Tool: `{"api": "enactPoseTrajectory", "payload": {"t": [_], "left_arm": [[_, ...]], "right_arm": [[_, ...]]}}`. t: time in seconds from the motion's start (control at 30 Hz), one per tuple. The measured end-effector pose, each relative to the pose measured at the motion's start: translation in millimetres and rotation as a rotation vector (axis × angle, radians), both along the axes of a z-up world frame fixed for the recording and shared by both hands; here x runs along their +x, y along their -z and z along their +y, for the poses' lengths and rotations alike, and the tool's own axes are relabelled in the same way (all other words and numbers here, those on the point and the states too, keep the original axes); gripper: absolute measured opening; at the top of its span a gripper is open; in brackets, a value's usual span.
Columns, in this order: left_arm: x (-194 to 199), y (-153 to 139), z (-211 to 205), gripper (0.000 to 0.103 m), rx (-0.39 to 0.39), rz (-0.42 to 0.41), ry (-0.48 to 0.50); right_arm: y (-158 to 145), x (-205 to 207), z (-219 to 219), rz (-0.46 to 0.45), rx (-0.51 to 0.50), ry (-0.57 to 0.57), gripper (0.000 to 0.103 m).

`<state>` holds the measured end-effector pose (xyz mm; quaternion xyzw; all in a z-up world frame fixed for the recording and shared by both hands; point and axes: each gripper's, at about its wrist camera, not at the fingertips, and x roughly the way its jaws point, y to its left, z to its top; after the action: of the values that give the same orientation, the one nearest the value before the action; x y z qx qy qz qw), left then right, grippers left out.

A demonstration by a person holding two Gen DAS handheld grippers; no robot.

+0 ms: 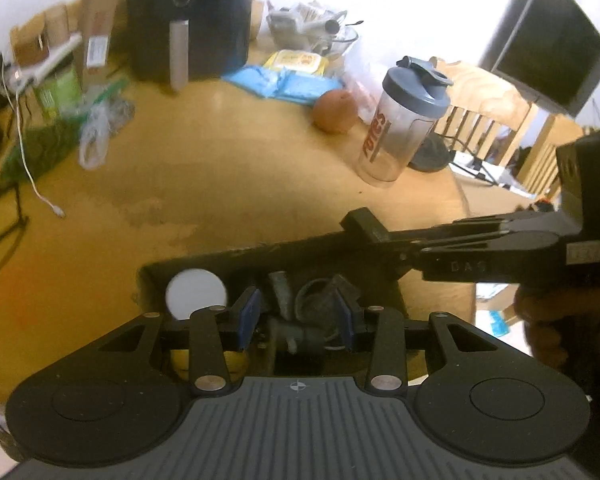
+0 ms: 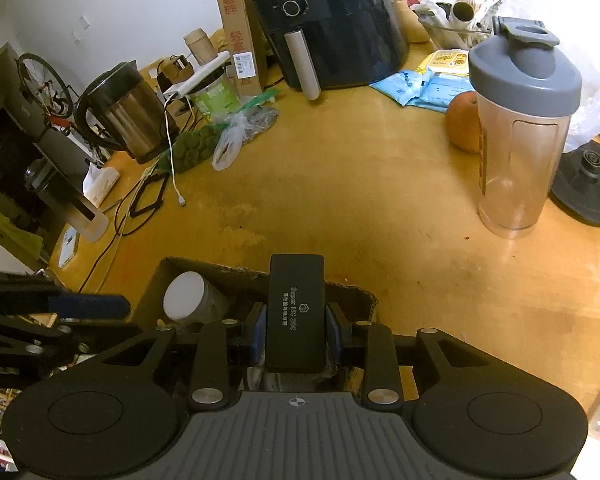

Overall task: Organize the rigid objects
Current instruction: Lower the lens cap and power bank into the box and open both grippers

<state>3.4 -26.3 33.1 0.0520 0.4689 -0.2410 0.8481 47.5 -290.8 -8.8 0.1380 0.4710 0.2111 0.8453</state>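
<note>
Right wrist view: the right gripper is clamped on a flat black case printed "Super NC 200", held over the open cardboard box. Inside the box, left of the case, stands a white-lidded jar. The left gripper hovers above the same box, jaws part-open with nothing between the pads. Well beyond the box on the wooden table stands a shaker bottle, an orange behind it.
</note>
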Motion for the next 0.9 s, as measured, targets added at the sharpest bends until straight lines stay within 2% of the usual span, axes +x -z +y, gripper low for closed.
{"api": "enactPoseTrajectory", "payload": {"t": [0.1,0.3,0.6,0.9], "left_arm": [[-3.9,1.2,3.0,0.041,0.045,-0.016,-0.026],[-5.6,10.8,15.2,0.041,0.069,0.026,-0.104],[-8.3,13.0,31.5,0.041,0.054,0.052,-0.191],[-16.8,11.2,39.0,0.041,0.046,0.047,-0.222]], "right_arm": [[-1.0,-1.1,-4.3,-0.006,0.000,0.002,0.034],[-0.9,-5.1,-11.3,-0.006,0.005,0.016,0.034],[-3.2,-9.2,-5.0,-0.015,0.003,-0.010,0.034],[-24.1,-5.9,22.7,-0.095,-0.025,-0.107,0.034]]}}
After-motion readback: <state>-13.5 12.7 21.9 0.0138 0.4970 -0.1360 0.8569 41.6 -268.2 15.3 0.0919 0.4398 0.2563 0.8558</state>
